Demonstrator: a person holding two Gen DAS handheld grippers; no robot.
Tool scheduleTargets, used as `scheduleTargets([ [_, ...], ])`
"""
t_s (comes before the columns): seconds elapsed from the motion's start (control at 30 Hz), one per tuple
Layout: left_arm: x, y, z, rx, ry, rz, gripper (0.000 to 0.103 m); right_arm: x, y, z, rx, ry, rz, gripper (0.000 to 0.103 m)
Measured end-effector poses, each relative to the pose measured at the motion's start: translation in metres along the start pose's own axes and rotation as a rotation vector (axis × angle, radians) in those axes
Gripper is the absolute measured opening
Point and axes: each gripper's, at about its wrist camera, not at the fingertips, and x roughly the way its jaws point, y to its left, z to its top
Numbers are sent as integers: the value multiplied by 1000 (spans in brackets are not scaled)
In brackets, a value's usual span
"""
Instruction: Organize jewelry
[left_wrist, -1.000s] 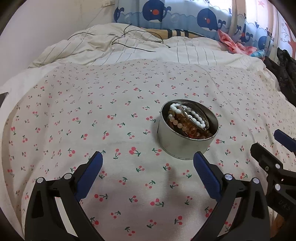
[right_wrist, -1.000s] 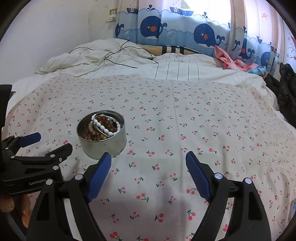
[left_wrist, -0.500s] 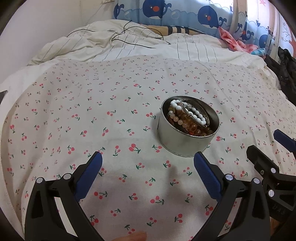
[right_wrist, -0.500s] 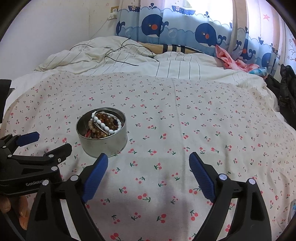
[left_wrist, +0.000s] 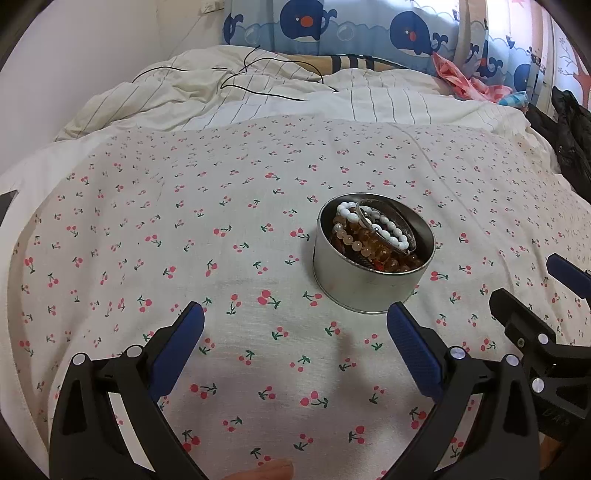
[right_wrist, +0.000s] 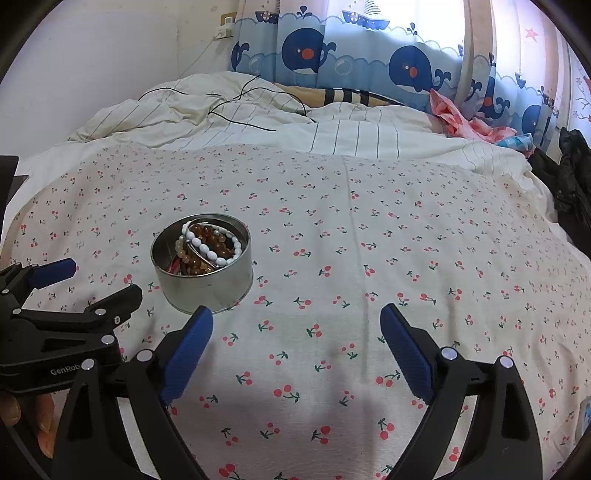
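Right tongs (right_wrist: 295, 332) wider apart now than a second ago, nothing between.

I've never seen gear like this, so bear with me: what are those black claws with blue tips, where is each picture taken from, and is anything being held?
There is no robot here. A person holds a hand-operated claw in each hand, and each claw carries a wide-angle camera looking forward along its two fingers.

One picture looks out from the left claw, the other from the right claw; each claw also shows at the edge of the other's picture.

Below them is a bed with a cherry-print cloth. On it stands a round metal tin, lid off, holding bead bracelets in white and amber.

Nothing is held: both claws are open, with only cloth between the blue pads.
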Motion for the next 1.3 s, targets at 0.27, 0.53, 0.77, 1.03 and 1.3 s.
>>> scheduleTargets([
  [0.27, 0, -1, 0, 6, 2, 1, 95, 1, 1, 0, -1, 3, 4, 88],
  [0.53, 0, -2, 0, 13, 5, 15, 95, 1, 2, 0, -1, 6, 5, 89],
  [0.77, 2, -1, 0, 16, 6, 29, 95, 3, 2, -1, -4, 10, 8, 89],
  [1.03, 3, 0, 1, 18, 5, 36, 95, 3, 2, -1, -5, 10, 9, 89],
  [1.3, 3, 1, 0, 19, 9, 41, 95, 3, 2, -1, -5, 10, 9, 89],
])
